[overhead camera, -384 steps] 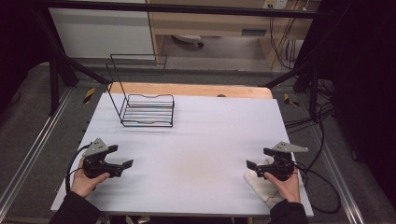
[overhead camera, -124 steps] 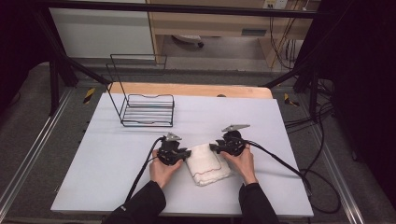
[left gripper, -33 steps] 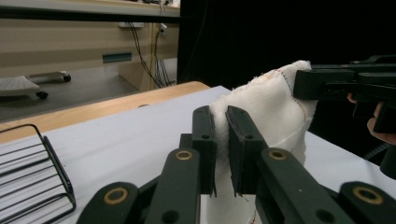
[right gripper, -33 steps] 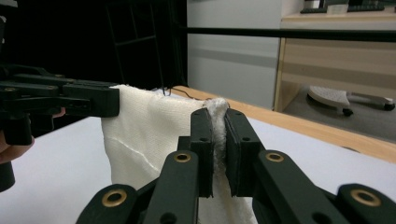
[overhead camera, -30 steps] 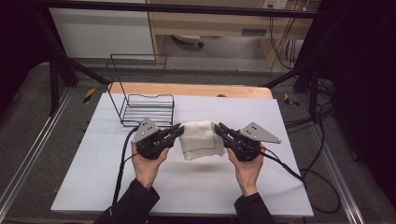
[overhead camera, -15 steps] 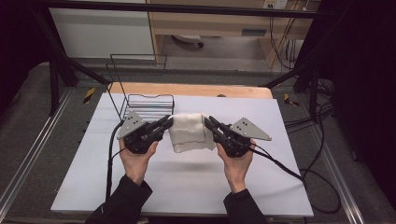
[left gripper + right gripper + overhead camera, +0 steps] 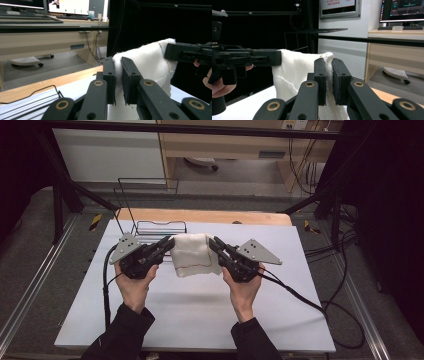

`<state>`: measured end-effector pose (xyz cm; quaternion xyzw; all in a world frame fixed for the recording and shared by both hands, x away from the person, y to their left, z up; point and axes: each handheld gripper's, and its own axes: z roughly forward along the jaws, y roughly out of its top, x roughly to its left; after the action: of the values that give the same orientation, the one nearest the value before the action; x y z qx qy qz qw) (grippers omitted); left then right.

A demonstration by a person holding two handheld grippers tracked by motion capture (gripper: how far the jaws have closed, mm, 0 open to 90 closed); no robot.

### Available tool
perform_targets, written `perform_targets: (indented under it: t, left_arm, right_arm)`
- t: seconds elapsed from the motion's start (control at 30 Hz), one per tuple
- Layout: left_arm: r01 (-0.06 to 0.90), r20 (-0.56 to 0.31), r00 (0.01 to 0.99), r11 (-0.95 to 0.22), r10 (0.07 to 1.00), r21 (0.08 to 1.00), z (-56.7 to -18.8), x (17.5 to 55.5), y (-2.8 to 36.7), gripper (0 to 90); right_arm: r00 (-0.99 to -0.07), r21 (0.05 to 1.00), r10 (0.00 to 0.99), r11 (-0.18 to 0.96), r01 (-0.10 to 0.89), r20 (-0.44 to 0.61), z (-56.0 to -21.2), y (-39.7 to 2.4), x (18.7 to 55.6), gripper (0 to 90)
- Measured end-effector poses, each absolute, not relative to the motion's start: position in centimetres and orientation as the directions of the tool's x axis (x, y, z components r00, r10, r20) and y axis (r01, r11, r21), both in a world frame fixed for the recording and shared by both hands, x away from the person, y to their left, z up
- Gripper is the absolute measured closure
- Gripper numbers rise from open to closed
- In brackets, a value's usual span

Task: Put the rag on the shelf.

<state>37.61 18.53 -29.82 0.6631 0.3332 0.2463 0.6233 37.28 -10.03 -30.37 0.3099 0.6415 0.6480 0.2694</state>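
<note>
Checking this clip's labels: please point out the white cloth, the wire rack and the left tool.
white cloth (image 7: 192, 255): high view, middle of the hanging fold.
wire rack (image 7: 159, 225): high view, front rim of the basket.
left tool (image 7: 166, 243): high view, tips gripping the cloth's edge.

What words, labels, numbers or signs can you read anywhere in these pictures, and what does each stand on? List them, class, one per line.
None can be read.
Wall sign: a line of red characters, too blurred to read.
Right monitor: coloured graphics, too small to read.
Monitor on the desk: a bright window, text too small to read.
Cloth, left gripper, right gripper: no lettering.
</note>
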Motion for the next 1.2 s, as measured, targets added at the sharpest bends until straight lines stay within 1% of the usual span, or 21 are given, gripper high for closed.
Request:
perform_targets:
  t: [0.4, 0.77, 1.2]
  left_arm:
    - [0.116, -0.089, 0.63, 0.019, 0.772, 0.993, -28.2, 38.2, 21.0, 82.3]
    - [0.082, -0.076, 0.604, 0.033, 0.793, 0.996, -26.5, 38.6, 22.5, 82.2]
    - [0.074, -0.096, 0.587, 0.065, 0.804, 0.995, -24.8, 39.8, 24.0, 82.2]
  right_arm:
    - [-0.676, 0.999, 0.735, -0.047, 0.027, 0.053, -29.0, -7.2, 38.5, 83.0]
    - [-0.677, 0.997, 0.734, -0.071, 0.007, 0.057, -27.5, -5.6, 39.5, 83.0]
    - [-0.677, 0.997, 0.735, -0.077, -0.013, 0.048, -25.7, -3.7, 40.8, 83.1]
